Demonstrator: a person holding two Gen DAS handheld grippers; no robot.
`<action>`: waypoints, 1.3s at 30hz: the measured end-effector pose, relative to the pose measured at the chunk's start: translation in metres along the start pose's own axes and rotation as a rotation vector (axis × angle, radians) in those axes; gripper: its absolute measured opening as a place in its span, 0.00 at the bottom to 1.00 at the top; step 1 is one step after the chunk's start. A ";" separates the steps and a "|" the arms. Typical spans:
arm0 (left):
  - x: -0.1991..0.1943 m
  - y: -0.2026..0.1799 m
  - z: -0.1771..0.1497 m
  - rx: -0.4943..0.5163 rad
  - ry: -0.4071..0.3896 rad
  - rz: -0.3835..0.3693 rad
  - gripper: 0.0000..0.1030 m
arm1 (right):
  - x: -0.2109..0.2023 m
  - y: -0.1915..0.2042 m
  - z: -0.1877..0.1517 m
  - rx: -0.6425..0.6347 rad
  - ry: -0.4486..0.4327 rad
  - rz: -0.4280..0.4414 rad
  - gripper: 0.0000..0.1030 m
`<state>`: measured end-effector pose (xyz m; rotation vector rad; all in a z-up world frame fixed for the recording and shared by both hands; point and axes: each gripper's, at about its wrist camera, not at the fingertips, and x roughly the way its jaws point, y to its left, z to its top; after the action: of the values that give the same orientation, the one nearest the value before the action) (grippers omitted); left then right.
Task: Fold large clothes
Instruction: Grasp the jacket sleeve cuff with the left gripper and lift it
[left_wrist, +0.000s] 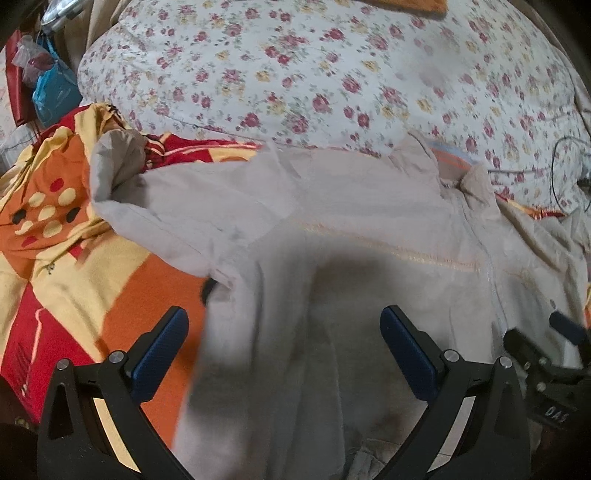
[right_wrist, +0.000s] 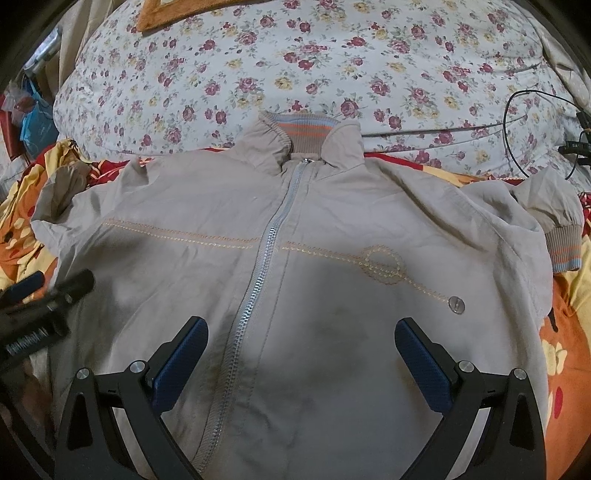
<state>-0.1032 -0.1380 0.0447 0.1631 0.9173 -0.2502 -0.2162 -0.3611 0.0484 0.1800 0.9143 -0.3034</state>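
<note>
Right wrist view: zipped beige jacket lies flat beneath both wide-open, empty tongs, left tongs

Jacket lies flat on the bedsheet in front of you, collar at the far end, touching the quilt behind it. Your left gripper sits over the jacket's left half, right gripper over the middle, zipper just left of it. Cable on quilt, far right.
</note>
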 end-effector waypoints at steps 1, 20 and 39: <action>-0.003 0.005 0.006 -0.004 0.001 0.007 1.00 | 0.000 0.000 0.000 -0.001 0.000 0.000 0.99; 0.090 0.199 0.155 -0.229 0.060 0.405 0.98 | 0.008 -0.002 -0.003 0.017 0.049 0.025 0.99; -0.008 0.098 0.150 -0.177 -0.076 -0.196 0.03 | -0.015 -0.027 0.009 0.134 -0.041 0.009 0.99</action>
<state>0.0343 -0.0798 0.1446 -0.0996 0.8761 -0.3526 -0.2268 -0.3864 0.0650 0.3008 0.8529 -0.3587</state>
